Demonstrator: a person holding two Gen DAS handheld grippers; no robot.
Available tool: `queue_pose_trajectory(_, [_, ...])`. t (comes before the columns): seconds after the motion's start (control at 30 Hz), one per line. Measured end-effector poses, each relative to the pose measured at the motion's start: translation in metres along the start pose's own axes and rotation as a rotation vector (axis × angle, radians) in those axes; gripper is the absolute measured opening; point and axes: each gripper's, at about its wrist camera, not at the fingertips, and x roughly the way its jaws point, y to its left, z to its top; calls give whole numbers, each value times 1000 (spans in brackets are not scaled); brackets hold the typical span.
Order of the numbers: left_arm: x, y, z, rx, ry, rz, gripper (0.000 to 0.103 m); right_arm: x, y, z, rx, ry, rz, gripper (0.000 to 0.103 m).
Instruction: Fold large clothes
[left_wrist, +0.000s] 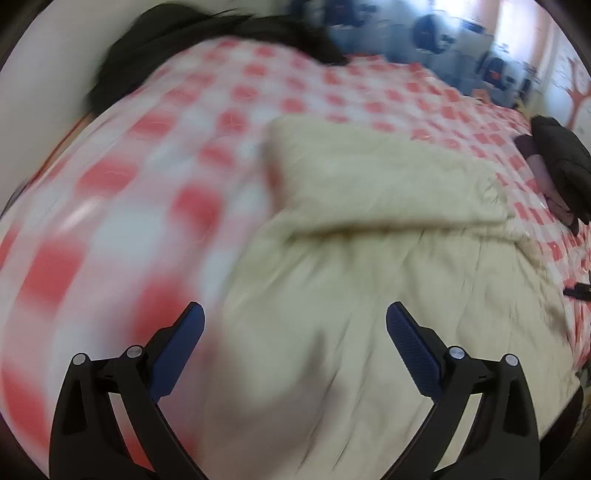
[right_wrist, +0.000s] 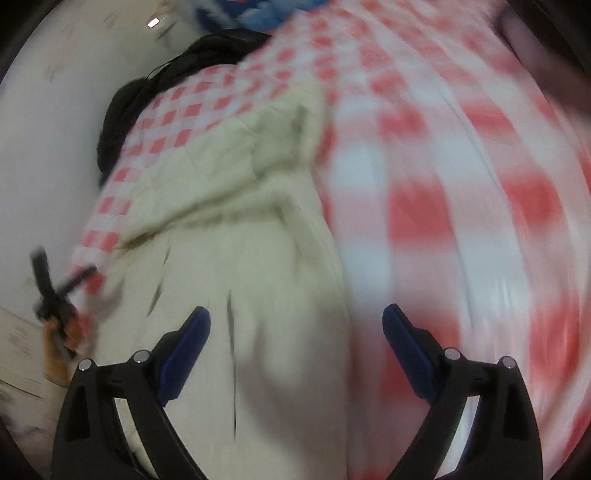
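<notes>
Both the left tool (left_wrist: 294, 319) and the right tool (right_wrist: 296, 321) stand wide and empty above the cream garment (left_wrist: 369, 258); each should pinch 1 hem corner together on the checked cloth (left_wrist: 147, 147).

No readable text or labels, perhaps owing to heavy blur.
</notes>
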Motion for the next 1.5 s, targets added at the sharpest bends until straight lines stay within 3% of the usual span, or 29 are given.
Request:
queue_pose_trajectory(0.03, [-9, 14, -16, -39, 29, -10, 95, -8, -10, -15, 43, 36, 40, 90])
queue_pose_trajectory(0.13, [-24, 49, -60, -156, 111, -92, 95, -20, -11, -47, 59, 97, 49, 90])
queue_pose_trajectory(0.27, [-27, 84, -115, -319, 219, -273, 95, -23, -3, -86, 95, 204, 125, 90])
queue_pose_trajectory(0.37, [-26, 96, -139, -398, 260, -343, 95, -18, 3, -112, 84, 284, 112, 90])
queue_pose_trajectory(0.5, [-21, 102, -156, -484, 292, -461, 95, -9, 10, -134, 93, 346, 181, 91])
queue_pose_trajectory(0.6, [-18, 95, -163, -506, 319, -501, 95, -13, 12, -139, 155, 303, 373, 93])
queue_pose_trajectory(0.63, [-17, 91, -165, -495, 330, -508, 95, -16, 11, -139, 168, 287, 393, 93])
queue_pose_trajectory(0.73, [-17, 73, -164, -421, 352, -463, 95, -8, 12, -143, 147, 324, 272, 93])
queue_pose_trajectory(0.8, [-20, 61, -159, -376, 348, -445, 94, -4, 11, -145, 166, 331, 287, 93])
queue_pose_trajectory(0.83, [-23, 56, -156, -361, 340, -433, 78, -8, 12, -145, 166, 313, 322, 91])
queue_pose_trajectory(0.87, [-25, 51, -154, -345, 342, -426, 68, -12, 13, -143, 170, 291, 359, 76])
queue_pose_trajectory(0.9, [-27, 44, -152, -323, 358, -418, 36, -14, 15, -142, 165, 277, 370, 63])
queue_pose_trajectory(0.93, [-28, 41, -149, -311, 359, -408, 23, -17, 15, -143, 157, 268, 364, 42])
queue_pose_trajectory(0.97, [-33, 36, -145, -298, 346, -404, 21, -18, 16, -143, 156, 248, 364, 23])
queue_pose_trajectory(1.03, [-41, 32, -136, -310, 323, -424, 15, -22, 16, -140, 172, 198, 386, 19])
queue_pose_trajectory(1.13, [-63, 32, -117, -350, 252, -503, 14, -40, 28, -125, 155, 73, 476, 15])
queue_pose_trajectory(1.3, [-132, 25, -77, -373, 96, -645, 12, -101, 61, -87, 91, -105, 533, 14])
queue_pose_trajectory(1.4, [-172, 20, -76, -347, 49, -695, 12, -138, 75, -78, 47, -167, 551, 14])
queue_pose_trajectory(1.5, [-200, 21, -98, -312, 54, -714, 12, -177, 77, -90, 13, -198, 563, 14])
